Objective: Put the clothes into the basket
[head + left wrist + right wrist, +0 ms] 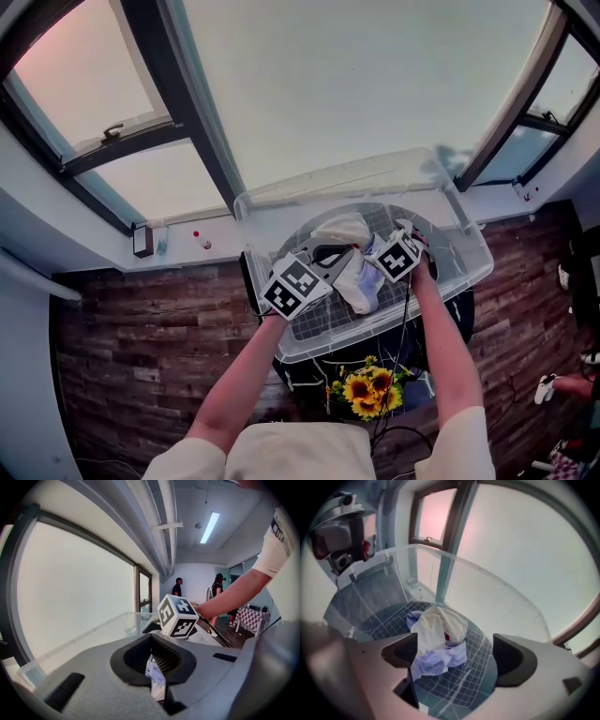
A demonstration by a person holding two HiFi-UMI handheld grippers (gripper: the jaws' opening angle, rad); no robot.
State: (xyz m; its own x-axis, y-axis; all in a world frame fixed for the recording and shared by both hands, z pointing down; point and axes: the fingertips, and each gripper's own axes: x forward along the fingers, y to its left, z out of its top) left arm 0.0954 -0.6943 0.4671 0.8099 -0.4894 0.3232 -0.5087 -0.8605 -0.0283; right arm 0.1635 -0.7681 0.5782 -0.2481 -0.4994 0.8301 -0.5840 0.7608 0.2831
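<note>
Left tool (157, 667): jaws closed on a fold of pale cloth (154, 673), which is pinched between the pads. The tool is held over the basket (337, 180), near its front left side.

Right tool (454, 656): jaws wide apart, with nothing between the pads. I hold it above the basket interior, pointing steeply down at the clothes (438, 632). Its marker cube (178, 616) is visible from the left gripper view, just ahead of my left tool.

Clothes: a cream garment lies on top of a lavender one, with a small red patch showing between them. The pile rests on the basket's gridded bottom, roughly central and clear of the walls.

Basket: clear plastic, rectangular, open-topped. It stands directly below a large window (356, 84) and just in front of the white sill (187, 239). Its support is mostly hidden — only a dark frame shows beneath it.

Room:
- The floor (141, 337) is dark wood plank.
- A bunch of sunflowers (370, 386) sits below the basket's near edge, close to my body.
- Two people (177, 587) stand at the far end of the room — well away from the basket.
- A strip light (209, 527) runs along the ceiling.
- A checked cover (253, 618) is draped over furniture at the right.
</note>
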